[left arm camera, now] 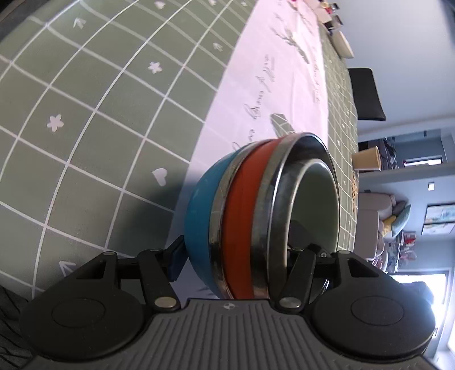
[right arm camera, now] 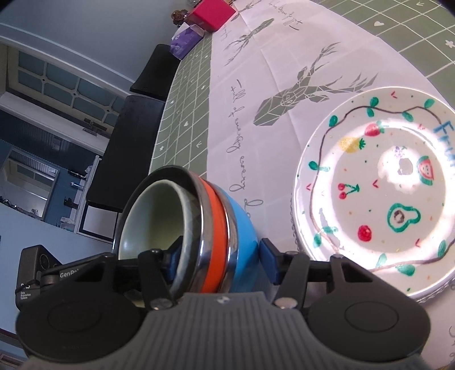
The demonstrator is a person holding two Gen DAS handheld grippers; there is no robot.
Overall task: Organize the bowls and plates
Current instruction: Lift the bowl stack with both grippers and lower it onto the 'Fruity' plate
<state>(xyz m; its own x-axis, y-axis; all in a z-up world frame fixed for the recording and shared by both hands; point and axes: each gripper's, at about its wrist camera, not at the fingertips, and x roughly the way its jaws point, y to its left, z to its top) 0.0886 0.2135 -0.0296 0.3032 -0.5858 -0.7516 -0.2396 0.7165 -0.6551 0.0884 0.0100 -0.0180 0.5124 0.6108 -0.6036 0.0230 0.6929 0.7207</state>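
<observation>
A nested stack of bowls is tipped on its side over the table: a blue bowl (left arm camera: pixel 199 216) outermost, then an orange one (left arm camera: pixel 241 213), a steel rim (left arm camera: pixel 273 199), and a pale green bowl (left arm camera: pixel 321 205) inside. My left gripper (left arm camera: pixel 237 247) is shut on the stack, one finger against the blue outside and the other inside the bowls. My right gripper (right arm camera: pixel 221 256) is shut on the same stack (right arm camera: pixel 216 227) from the other side, its left finger inside the green bowl (right arm camera: pixel 153 216). A fruit-painted white plate (right arm camera: pixel 378 193) lies just to the right.
The table has a green grid cloth (left arm camera: pixel 99 113) with a white deer-print runner (right arm camera: pixel 284 71). A paper cup (left arm camera: pixel 366 159) and a pink box (right arm camera: pixel 212 14) stand near the far edges. Black chairs (right arm camera: pixel 133 159) line one side. More rims show under the painted plate.
</observation>
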